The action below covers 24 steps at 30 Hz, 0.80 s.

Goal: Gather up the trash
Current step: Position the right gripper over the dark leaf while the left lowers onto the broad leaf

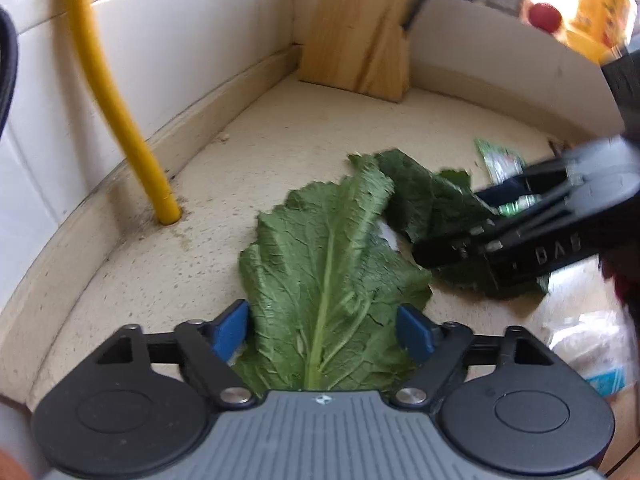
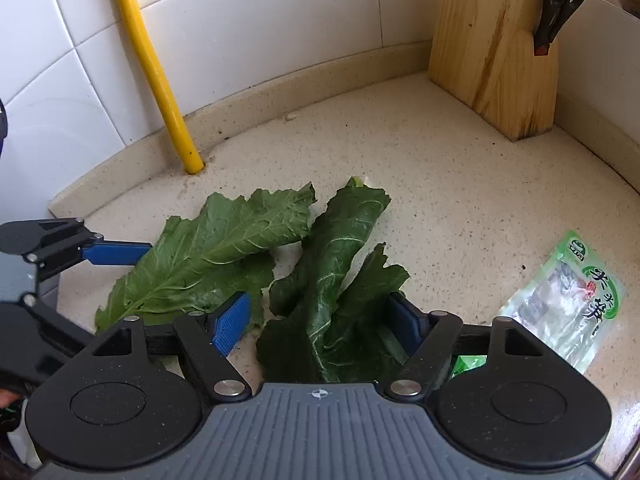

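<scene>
While flat on counter, pale leaf (image 1: 324,280) lies lengthwise between open jaws

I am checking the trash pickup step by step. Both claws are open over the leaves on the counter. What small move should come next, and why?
Probably close the left claw on the flat leaf: its open blue pads already stand on either side of the leaf's stalk end. The right claw is likewise open around the darker folded leaf.

Two wilted green leaves, a broad leaf (image 2: 208,256) and a folded leaf (image 2: 340,280), lay flat mid-counter (image 2: 440,184); a green-printed clear wrapper (image 2: 568,300) lay near its right edge
</scene>
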### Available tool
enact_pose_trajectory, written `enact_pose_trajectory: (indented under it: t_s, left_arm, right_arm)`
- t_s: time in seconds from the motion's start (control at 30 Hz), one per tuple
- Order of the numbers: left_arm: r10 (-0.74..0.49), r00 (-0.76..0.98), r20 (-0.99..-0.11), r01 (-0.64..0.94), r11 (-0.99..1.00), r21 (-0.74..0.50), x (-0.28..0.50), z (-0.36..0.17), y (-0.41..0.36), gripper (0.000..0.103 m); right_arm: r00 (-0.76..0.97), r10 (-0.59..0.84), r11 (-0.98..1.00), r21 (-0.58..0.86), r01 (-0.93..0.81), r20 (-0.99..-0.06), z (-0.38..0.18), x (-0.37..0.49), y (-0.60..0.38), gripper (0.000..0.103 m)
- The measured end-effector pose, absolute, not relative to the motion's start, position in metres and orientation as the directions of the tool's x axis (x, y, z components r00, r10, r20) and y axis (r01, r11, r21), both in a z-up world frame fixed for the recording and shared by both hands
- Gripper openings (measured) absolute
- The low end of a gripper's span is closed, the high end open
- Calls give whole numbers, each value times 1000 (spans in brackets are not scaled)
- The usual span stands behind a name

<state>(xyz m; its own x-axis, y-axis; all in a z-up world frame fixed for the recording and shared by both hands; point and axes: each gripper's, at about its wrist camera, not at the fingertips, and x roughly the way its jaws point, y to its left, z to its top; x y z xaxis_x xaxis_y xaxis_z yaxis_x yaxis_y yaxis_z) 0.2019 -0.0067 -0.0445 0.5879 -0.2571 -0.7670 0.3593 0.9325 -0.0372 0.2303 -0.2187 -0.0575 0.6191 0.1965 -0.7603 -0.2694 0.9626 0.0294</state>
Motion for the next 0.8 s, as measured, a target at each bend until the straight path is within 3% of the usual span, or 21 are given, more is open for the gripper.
enact_pose_trajectory:
  t_s: [0.13, 0.2, 0.3, 0.8]
  left_arm:
    - [-259, 600, -757, 363, 931, -31, 204, -47, -9, 85]
    - [-254, 611, -750, 363, 931, -19, 204, -50, -9, 95]
    - [-244, 621, -745, 343, 939, -20, 205, -53, -7, 100]
    - [-235, 650, -723, 318, 948, -21, 197, -55, -5, 102]
  right_arm:
    - [626, 209, 963, 46, -266, -751, -60, 227, -220, 87]
    - [633, 231, 960, 68, -271, -739, -61, 221, -223, 93]
    - [640, 243, 956, 69, -285, -729, -64, 212, -222, 102]
    - [653, 232, 956, 43, -292, -721, -68, 208, -218, 103]
